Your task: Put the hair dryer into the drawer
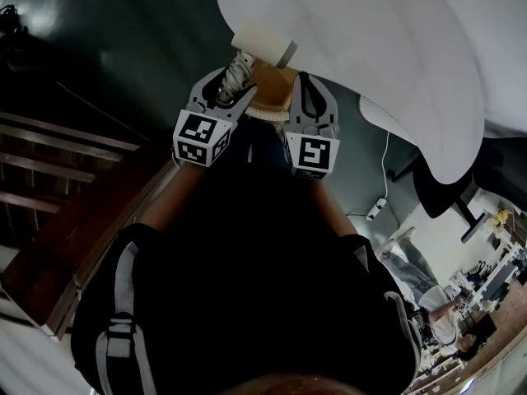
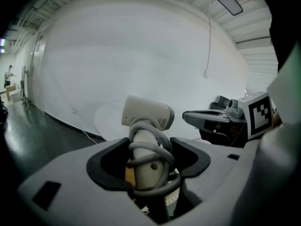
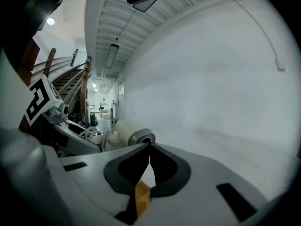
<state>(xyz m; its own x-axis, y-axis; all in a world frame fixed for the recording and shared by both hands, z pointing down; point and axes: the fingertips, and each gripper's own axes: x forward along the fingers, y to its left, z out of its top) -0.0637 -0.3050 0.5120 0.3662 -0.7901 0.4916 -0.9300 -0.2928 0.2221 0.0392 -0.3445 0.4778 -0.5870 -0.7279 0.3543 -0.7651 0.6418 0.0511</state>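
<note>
The dryer (image 2: 147, 115) is gripped by its cord-wrapped handle in the left claw (image 2: 150, 155), off any surface. The right claw (image 3: 149, 149) is closed, empty. No drawer is seen; stowing remains.

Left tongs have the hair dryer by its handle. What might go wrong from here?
The left tongs clamp the hair dryer over its wound cord, so the handle may slip or twist, with the head standing above the grip. A cord loop could work loose and snag. The drawer isn't clearly in view, so the aim is uncertain.
</note>
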